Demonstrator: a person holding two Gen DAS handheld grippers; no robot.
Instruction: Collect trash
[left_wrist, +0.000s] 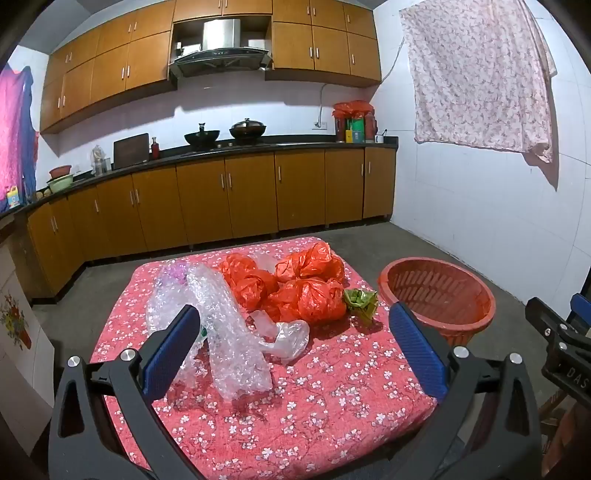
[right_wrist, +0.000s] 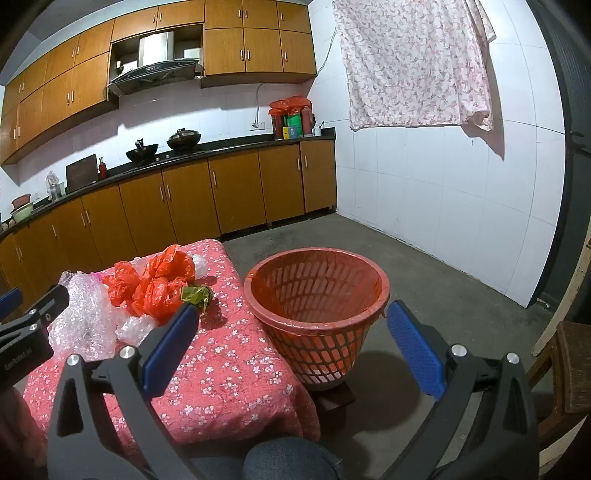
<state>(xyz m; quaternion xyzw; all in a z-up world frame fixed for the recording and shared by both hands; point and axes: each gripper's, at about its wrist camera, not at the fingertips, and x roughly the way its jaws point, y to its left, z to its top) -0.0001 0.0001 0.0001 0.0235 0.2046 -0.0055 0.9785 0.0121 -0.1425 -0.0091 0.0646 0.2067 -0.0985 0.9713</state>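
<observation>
A low table under a red flowered cloth (left_wrist: 295, 406) carries the trash: several crumpled orange plastic bags (left_wrist: 306, 295), a long strip of clear bubble wrap (left_wrist: 225, 325), a clear plastic bag (left_wrist: 288, 336) and a crumpled green wrapper (left_wrist: 360, 301). An empty red slotted basket (left_wrist: 439, 295) stands on the floor right of the table. My left gripper (left_wrist: 295, 332) hangs wide open above the near half of the table, holding nothing. In the right wrist view my right gripper (right_wrist: 291, 328) is wide open too, in front of the basket (right_wrist: 317, 295), with the orange bags (right_wrist: 159, 288) at its left.
Brown kitchen cabinets (left_wrist: 229, 199) and a dark counter with pots run along the back wall. A flowered cloth (left_wrist: 476, 74) hangs on the white tiled wall at right. A wooden stool (right_wrist: 569, 365) stands at the far right. A person's knee (right_wrist: 288, 461) shows at the bottom.
</observation>
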